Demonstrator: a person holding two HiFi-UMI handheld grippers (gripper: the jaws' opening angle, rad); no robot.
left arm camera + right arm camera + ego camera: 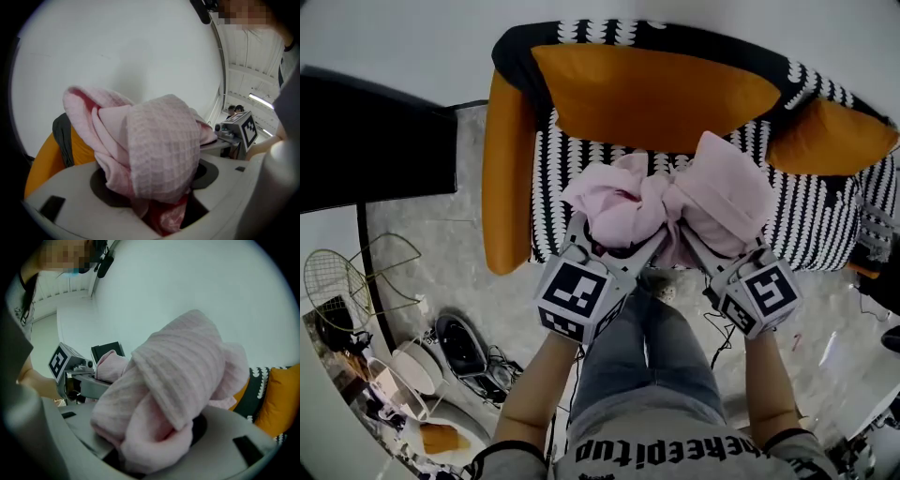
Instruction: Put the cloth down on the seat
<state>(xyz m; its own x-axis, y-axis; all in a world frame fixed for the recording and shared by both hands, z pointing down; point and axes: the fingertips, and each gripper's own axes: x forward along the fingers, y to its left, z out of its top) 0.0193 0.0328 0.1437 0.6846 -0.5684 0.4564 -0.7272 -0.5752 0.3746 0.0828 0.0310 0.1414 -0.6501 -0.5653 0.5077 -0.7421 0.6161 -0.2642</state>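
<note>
A pink waffle-weave cloth is bunched up above the front of the black-and-white patterned seat of an armchair. My left gripper is shut on its left half and my right gripper on its right half. The left gripper view has the cloth stuffed between the jaws of the left gripper, with the right gripper beside it. In the right gripper view the cloth fills the right gripper, and the left gripper shows beyond it. The pads are hidden by fabric.
The armchair has an orange back cushion, an orange left arm and an orange cushion at the right. A black cabinet, a wire basket and floor clutter lie to the left. The person's legs stand before the seat.
</note>
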